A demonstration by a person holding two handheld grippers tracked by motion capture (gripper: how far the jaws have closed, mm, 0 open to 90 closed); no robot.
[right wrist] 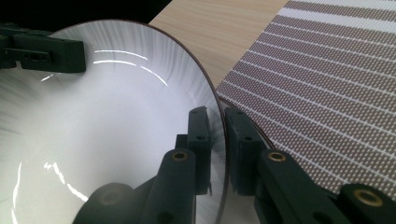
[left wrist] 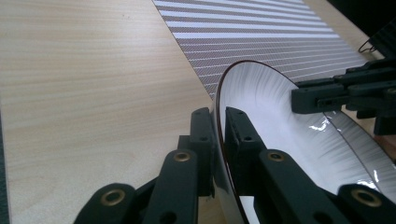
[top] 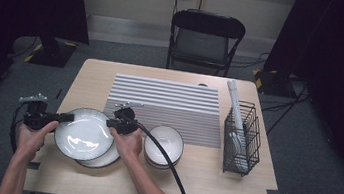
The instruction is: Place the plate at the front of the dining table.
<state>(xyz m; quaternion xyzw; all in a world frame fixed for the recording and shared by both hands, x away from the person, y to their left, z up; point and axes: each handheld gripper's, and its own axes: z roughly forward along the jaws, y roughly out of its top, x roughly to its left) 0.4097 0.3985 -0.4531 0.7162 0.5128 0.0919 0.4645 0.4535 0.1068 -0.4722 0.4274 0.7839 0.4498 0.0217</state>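
Plate (top: 83,133) near the tabletop's front-left corner, above a second plate (top: 101,160). I see my left gripper (top: 64,117) clamped on its left rim and my right gripper (top: 110,123) clamped on its right rim. Bowls (top: 164,146) just right.

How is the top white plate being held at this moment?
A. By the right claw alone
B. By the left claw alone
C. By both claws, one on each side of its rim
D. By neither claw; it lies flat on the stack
C: the left claw and the right claw each pinch opposite sides of the plate rim, as each gripper view shows close up.
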